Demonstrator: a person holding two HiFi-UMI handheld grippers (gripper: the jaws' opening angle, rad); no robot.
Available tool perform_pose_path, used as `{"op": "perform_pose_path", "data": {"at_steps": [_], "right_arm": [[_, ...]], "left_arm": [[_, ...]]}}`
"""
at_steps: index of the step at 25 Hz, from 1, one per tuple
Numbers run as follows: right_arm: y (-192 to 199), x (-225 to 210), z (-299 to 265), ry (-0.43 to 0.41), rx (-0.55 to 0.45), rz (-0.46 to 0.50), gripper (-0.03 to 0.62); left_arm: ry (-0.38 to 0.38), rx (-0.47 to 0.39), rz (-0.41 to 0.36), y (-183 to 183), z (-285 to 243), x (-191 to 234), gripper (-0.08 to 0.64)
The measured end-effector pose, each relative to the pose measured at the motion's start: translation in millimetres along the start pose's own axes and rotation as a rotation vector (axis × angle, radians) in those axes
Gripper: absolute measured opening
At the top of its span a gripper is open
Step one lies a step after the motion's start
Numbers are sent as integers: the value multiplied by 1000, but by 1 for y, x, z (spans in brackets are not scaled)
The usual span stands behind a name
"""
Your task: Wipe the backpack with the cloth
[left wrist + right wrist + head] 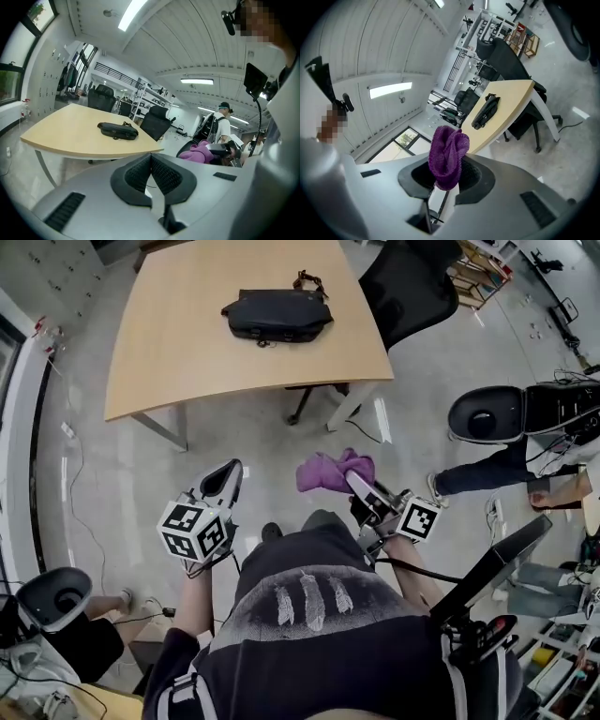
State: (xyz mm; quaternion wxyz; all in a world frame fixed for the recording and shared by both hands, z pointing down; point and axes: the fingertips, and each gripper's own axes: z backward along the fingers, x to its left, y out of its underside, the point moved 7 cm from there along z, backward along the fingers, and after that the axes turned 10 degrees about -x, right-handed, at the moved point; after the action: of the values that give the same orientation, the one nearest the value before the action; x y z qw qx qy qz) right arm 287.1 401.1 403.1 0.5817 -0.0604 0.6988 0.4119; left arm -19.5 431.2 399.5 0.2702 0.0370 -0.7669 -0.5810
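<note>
While standing well back from the surface (pixel 178 352), clenching the right gripper (pixel 356 482) on the purple cloth (pixel 330 472), with the fingers (pixel 471 174) pinching its lower end and the bunched bulk sticking up past their tips. Probably holding it that way for presenting a soft wad, not hard tips, to the fabric. Carrying the left gripper (pixel 225 480) alongside with nothing in it, its fingers (pixel 136 174) pressed together at the tips, likely sparing it for steadying during the wiping. Pointing both grippers forward toward the black backpack (pixel 277 315), well apart from it, so judging the wiping as not yet begun and the approach as the step in hand.

Lying flat on its side near the far middle of the light wooden surface, alone there, with a black office chair (pixel 408 282) standing off the far right corner. Looking slim and slack, dark all over, with a carry handle and strap looping at one end and a small pull hanging at the near edge. Showing no stain or dust from here, being too far off for telling.
</note>
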Motion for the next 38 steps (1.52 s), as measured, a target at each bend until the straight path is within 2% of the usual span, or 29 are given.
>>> {"op": "perform_pose_path", "data": {"at_steps": [3, 6, 12, 15, 19, 23, 27, 30, 33, 35, 38], "right_arm": [[-15, -14, -34, 68, 32, 46, 81], [-47, -38, -67, 131, 26, 87, 81], [-127, -101, -138, 189, 10, 118, 81], [-174, -128, -172, 203, 19, 149, 81], [-239, -154, -221, 243, 38, 304, 81], [-278, -169, -257, 387, 61, 535, 81], [-283, -187, -307, 525, 103, 680, 81], [-267, -199, -352, 595, 184, 739, 81], [-253, -210, -395, 675, 288, 847, 81], [-243, -216, -421, 700, 344, 895, 81], [-227, -220, -448, 693, 418, 907, 81]], "left_arm": [[-15, -4, 30, -6, -14, 28, 8], [-19, 22, 33, -14, -44, 47, 8], [-35, 74, 3, -51, -141, 85, 8], [-71, 66, -26, -80, -191, 108, 8], [-122, 68, -72, -105, -246, 139, 8], [-137, 87, -60, -120, -283, 183, 8], [-124, 123, -89, -130, -325, 246, 8], [-84, 172, -97, -131, -357, 292, 8], [-23, 226, -139, -131, -392, 327, 8], [17, 263, -159, -128, -411, 342, 8], [56, 317, -147, -116, -426, 351, 8]]}}
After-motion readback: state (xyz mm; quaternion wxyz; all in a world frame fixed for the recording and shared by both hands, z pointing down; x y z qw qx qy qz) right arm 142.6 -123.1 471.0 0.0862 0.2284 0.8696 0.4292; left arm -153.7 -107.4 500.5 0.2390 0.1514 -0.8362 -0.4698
